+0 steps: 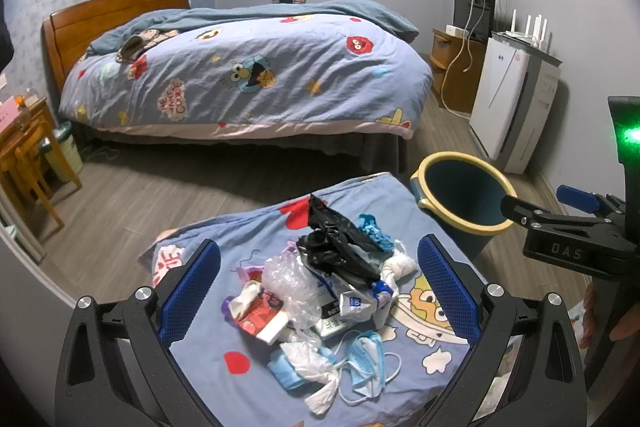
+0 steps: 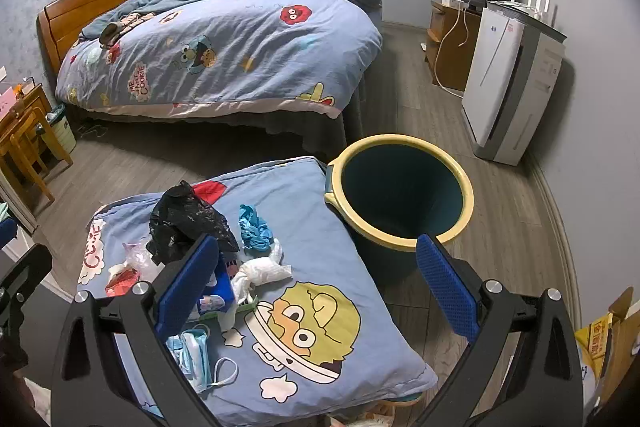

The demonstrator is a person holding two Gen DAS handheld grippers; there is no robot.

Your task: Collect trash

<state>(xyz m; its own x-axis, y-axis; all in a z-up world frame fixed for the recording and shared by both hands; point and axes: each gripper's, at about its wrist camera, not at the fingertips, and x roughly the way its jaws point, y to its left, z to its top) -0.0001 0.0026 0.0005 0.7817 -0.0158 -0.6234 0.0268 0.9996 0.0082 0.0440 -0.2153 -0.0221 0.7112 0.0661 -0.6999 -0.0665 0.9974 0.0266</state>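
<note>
A heap of trash (image 1: 320, 291) lies on a blue cartoon-print pillow (image 1: 400, 379): a black plastic bag (image 1: 340, 243), clear crumpled plastic (image 1: 288, 283), wrappers, white tissues and blue face masks (image 1: 368, 355). My left gripper (image 1: 320, 291) hovers open above the heap, its blue pads on either side. My right gripper (image 2: 316, 287) is open over the pillow's (image 2: 320, 219) right half, with nothing between its fingers. The same black bag (image 2: 188, 223), a blue crumpled glove (image 2: 254, 227) and a white tissue (image 2: 264, 273) lie left of it. A dark bin with a yellow rim (image 2: 400, 191) stands beside the pillow; the bin (image 1: 464, 199) also shows in the left view.
A large bed (image 1: 248, 75) with a matching duvet fills the back. A white appliance (image 2: 512, 83) with a router stands at the right wall, next to a TV cabinet (image 2: 452, 43). Wooden chairs (image 1: 28, 163) and a small bin (image 1: 64, 151) are at left. Grey plank floor (image 1: 160, 203) lies between.
</note>
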